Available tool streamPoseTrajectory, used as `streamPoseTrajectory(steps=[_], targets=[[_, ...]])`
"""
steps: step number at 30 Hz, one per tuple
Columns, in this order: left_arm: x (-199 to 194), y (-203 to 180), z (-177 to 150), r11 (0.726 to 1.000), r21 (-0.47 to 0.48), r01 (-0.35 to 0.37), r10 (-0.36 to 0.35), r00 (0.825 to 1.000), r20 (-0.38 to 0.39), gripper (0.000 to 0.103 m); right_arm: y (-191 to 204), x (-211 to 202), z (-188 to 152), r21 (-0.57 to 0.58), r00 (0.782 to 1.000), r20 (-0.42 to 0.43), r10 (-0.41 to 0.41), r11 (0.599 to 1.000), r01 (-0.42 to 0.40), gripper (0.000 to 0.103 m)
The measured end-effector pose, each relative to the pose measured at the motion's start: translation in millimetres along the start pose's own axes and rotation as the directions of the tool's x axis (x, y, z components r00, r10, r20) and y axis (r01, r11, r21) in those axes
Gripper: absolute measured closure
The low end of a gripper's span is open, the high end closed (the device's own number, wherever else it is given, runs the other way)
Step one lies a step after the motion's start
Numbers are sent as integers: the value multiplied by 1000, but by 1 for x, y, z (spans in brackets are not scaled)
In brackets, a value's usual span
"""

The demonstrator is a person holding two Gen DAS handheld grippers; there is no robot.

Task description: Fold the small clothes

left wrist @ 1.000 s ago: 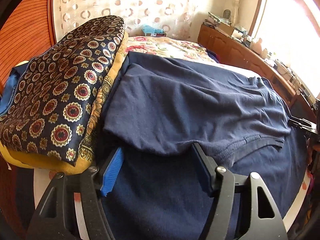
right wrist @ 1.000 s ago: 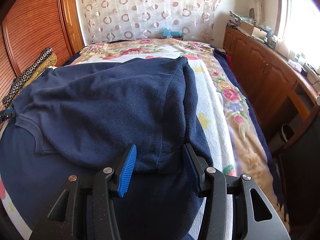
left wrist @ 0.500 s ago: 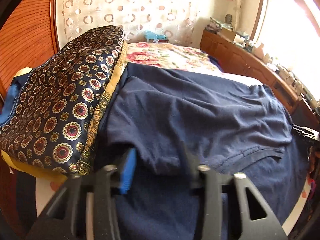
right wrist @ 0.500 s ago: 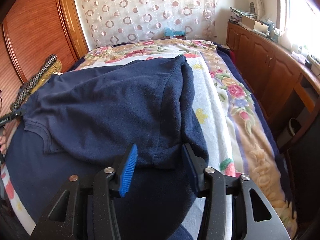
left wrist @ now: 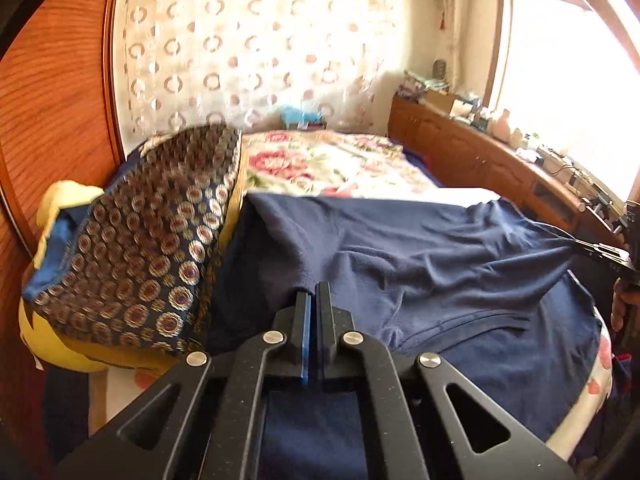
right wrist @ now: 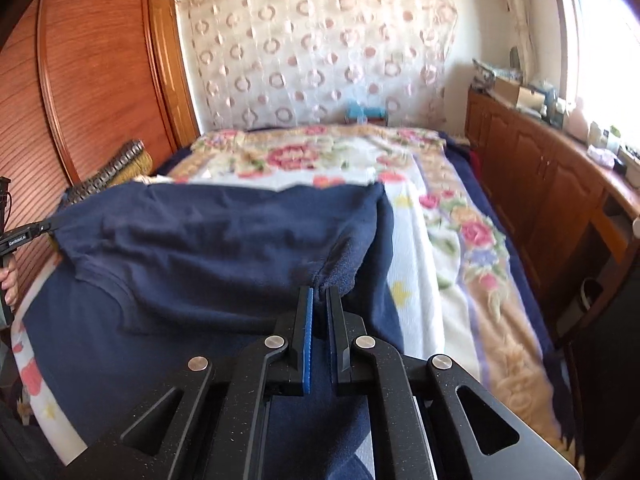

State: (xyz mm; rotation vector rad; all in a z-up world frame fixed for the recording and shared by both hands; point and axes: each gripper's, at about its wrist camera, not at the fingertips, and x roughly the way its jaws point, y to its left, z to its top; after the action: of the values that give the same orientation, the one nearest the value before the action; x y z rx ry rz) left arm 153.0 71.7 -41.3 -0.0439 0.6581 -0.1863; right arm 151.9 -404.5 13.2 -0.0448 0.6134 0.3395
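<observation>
The navy garment [left wrist: 420, 256], rumpled and doubled over on the bed [right wrist: 452, 264], is pinched at both near corners by fully closed left gripper [left wrist: 313, 292] and right gripper [right wrist: 319, 294].

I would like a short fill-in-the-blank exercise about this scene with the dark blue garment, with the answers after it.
1. Each gripper is shut on the near edge of the ____ blue garment.
2. The left gripper grips it beside a ____ cushion.
3. The garment lies on a ____ with a floral blanket.

Missing words: navy; patterned; bed
</observation>
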Motion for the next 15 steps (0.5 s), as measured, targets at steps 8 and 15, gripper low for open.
streamPoseTrajectory(steps=[8,15], targets=[[-35,3,-5,1000,-8,22,-22,998,52,101,9,-46,-4,-39,997,69,18,999,-16,98],[-62,3,-26,999,-34,37,-35,997,72,101,13,-79,-22,-54,995,99,14,999,-8,98]])
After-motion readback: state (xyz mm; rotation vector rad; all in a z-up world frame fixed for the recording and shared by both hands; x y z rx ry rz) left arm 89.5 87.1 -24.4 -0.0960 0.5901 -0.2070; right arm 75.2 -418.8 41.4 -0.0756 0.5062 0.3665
